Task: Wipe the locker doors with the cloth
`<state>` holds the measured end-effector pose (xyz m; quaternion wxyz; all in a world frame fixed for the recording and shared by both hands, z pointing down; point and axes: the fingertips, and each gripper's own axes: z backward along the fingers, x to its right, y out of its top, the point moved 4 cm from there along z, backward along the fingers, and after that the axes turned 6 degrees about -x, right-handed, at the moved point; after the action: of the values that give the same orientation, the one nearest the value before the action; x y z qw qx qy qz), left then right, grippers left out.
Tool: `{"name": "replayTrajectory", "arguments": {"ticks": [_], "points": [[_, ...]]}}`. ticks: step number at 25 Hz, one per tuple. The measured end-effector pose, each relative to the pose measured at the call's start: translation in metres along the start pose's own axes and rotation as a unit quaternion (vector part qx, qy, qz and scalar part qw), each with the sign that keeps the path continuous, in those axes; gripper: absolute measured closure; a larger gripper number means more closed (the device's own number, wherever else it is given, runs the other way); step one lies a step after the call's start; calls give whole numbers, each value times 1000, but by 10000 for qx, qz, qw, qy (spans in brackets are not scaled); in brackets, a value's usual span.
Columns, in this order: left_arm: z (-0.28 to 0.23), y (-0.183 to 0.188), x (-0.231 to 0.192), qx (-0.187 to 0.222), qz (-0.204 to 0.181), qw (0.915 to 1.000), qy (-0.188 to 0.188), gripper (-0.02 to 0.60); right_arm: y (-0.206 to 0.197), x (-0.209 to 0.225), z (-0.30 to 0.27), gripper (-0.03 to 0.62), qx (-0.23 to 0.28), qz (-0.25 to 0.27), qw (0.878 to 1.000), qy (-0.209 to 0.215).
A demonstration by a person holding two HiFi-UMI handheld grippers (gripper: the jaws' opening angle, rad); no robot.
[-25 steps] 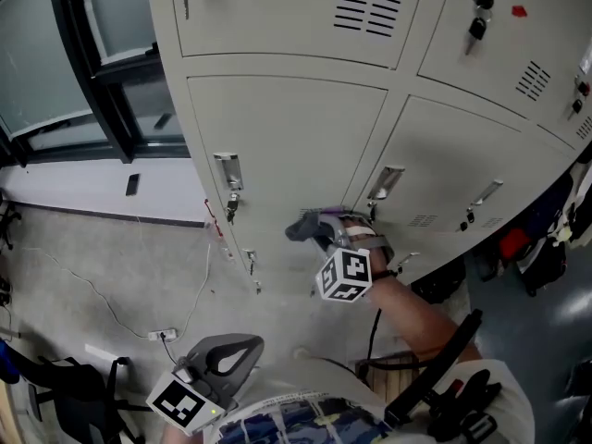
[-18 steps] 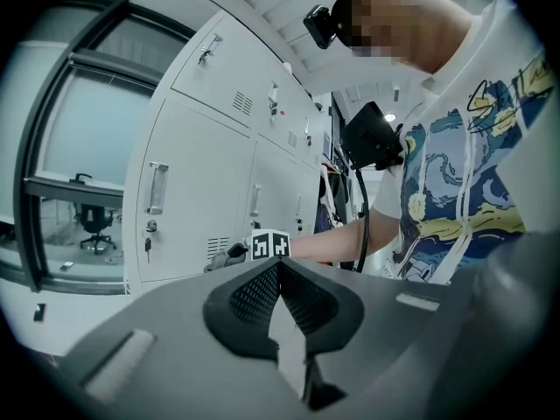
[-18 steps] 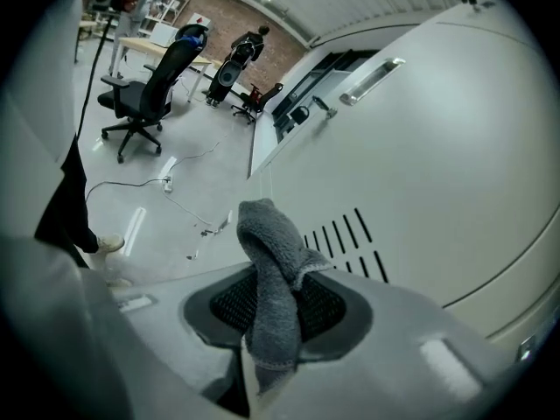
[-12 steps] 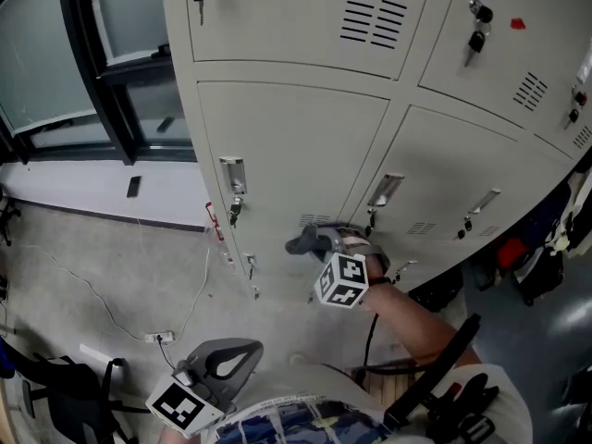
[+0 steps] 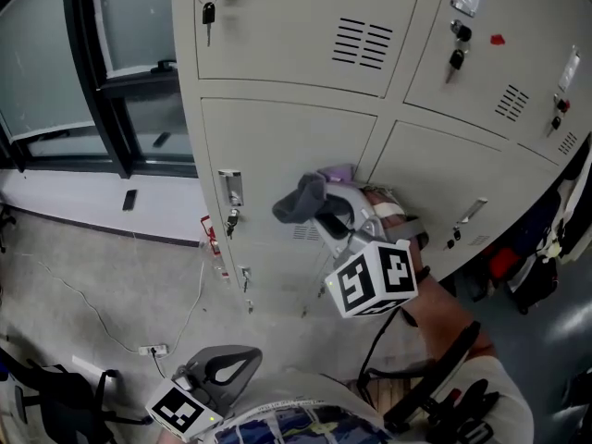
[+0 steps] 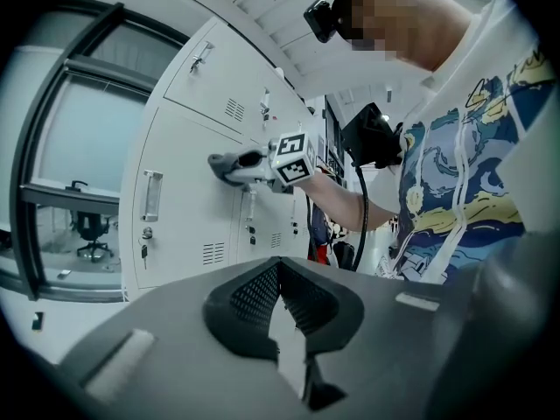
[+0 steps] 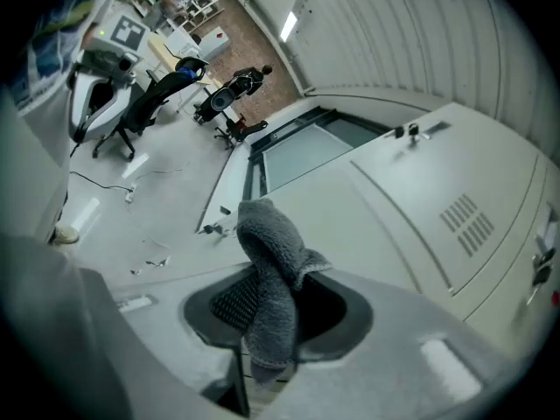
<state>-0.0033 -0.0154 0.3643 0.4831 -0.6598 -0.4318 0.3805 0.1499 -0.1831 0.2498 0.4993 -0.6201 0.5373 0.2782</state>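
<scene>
Grey cloth [image 7: 267,261] clamped in right tool [image 7: 273,318], close to locker door [image 5: 277,146]

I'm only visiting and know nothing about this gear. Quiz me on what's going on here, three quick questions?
1. What does the right hand-held gripper hold up by the lockers?
2. True or false: the left hand-held gripper holds something too.
3. The cloth is: A grey, B red, C white.
Key: 1 the cloth; 2 false, its jaws are together and empty; 3 A.
</scene>
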Motion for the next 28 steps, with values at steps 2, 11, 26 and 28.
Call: {"name": "replayTrajectory", "arguments": {"ticks": [2,11,26,28], "points": [[1,0,1,-5,-27,10000,-3,578,10,30,8,484,33,44,9993,-372],[6,-3,2,13,-1,10000,42,578,14,101,4,482,-172,209,9928,-1170],[7,-5,-5,-1,49,10000,58,578,-10,27,-37,482,-436,41,9966,-696],[8,-6,-6,-18,77,9999,61,578,-16,10,-44,482,-493,10,9974,-532]]}}
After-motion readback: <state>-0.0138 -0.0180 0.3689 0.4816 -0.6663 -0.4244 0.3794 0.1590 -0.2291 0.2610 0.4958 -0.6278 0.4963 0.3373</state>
